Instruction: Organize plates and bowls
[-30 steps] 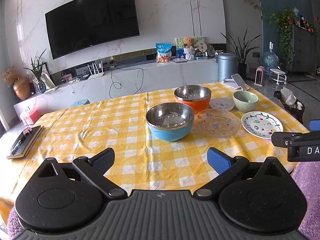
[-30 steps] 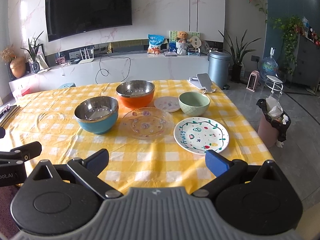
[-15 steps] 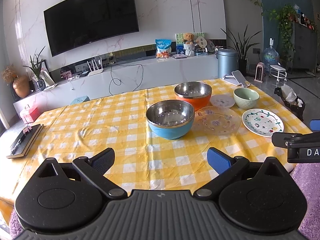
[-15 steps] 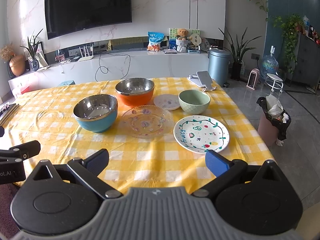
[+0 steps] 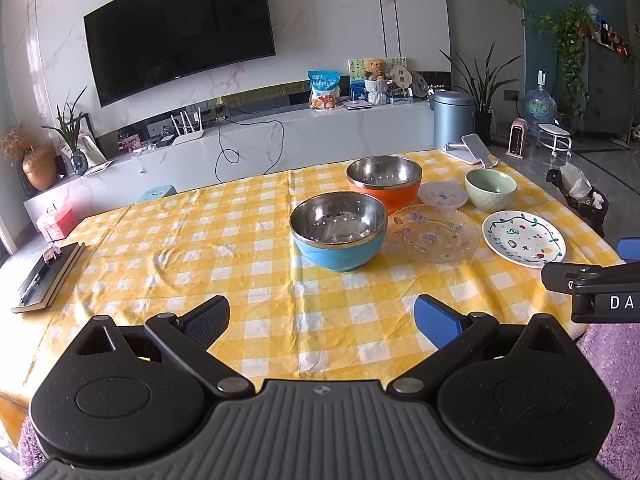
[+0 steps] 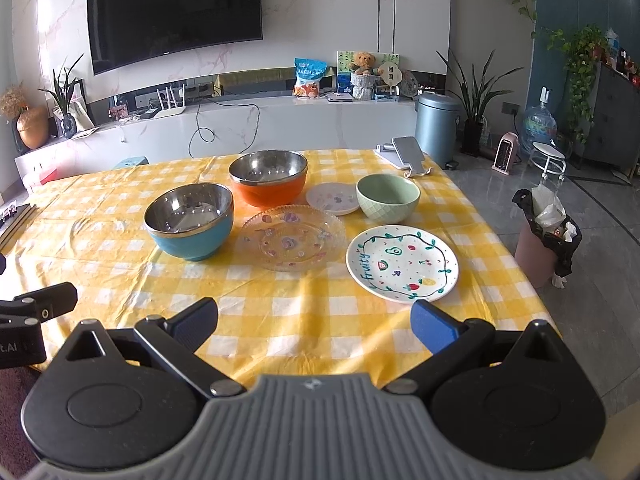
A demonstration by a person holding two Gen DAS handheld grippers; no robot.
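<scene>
On the yellow checked table (image 5: 200, 248) stand a blue steel-lined bowl (image 5: 338, 232) (image 6: 190, 222), an orange steel-lined bowl (image 5: 384, 188) (image 6: 268, 178), a green bowl (image 5: 490, 190) (image 6: 387, 197), a small white plate (image 5: 442, 194) (image 6: 332, 199), a clear glass plate (image 5: 434, 232) (image 6: 290, 238) and a white fruit-pattern plate (image 5: 524, 238) (image 6: 402, 263). My left gripper (image 5: 322, 318) is open and empty over the near table edge. My right gripper (image 6: 314, 322) is open and empty, just short of the fruit plate.
A black notebook (image 5: 46, 276) lies at the table's left edge. A phone stand (image 6: 406, 156) sits at the far right corner. A bin with a black bag (image 6: 546, 236) stands on the floor to the right. A TV console runs along the back wall.
Both views have shifted slightly: the dishes sit a little lower and closer in frame than before. Both grippers stay open and empty.
</scene>
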